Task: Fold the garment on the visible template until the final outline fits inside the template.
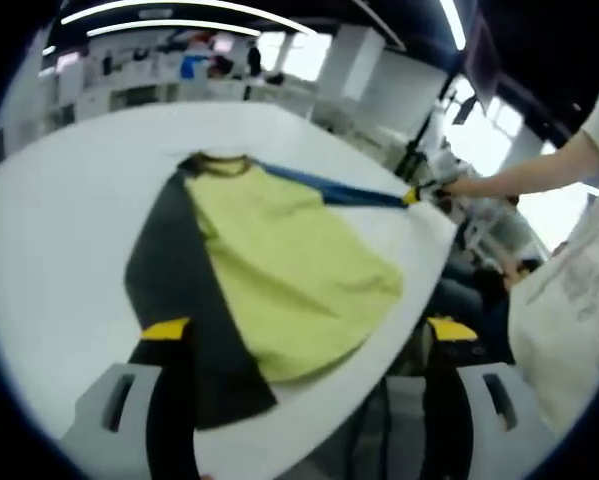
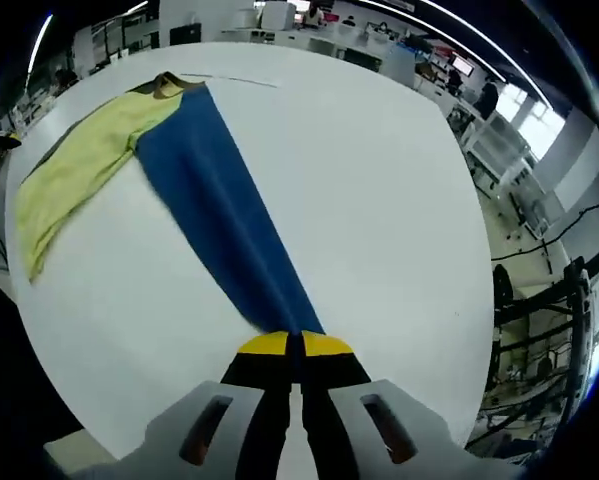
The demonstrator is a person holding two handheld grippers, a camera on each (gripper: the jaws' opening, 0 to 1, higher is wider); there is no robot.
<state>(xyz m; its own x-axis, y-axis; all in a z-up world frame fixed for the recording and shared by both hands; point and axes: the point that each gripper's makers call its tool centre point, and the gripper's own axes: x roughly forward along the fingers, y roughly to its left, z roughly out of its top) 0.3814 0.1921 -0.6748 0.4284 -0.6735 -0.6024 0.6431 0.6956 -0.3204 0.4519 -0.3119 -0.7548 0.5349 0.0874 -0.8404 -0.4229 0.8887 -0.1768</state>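
Observation:
The garment lies spread on the white table (image 1: 69, 250), with a yellow panel (image 1: 289, 270), a dark grey panel (image 1: 169, 260) and a collar (image 1: 219, 163) at the far end. My left gripper (image 1: 309, 330) is open, its jaws wide apart. One yellow fingertip (image 1: 166, 328) is over the dark panel's near edge, the other is past the table edge. My right gripper (image 2: 294, 345) is shut on the end of the blue panel (image 2: 214, 200). It holds that panel stretched straight from the collar (image 2: 164, 85). From the left gripper view, the right gripper (image 1: 417, 194) is at the table's right edge.
A person in a white shirt (image 1: 569, 290) stands at the right, with an arm reaching to the right gripper. The table edge (image 1: 404, 320) runs close beside the yellow panel. Bare white table (image 2: 379, 200) lies to the right of the blue panel. Office desks and chairs stand beyond.

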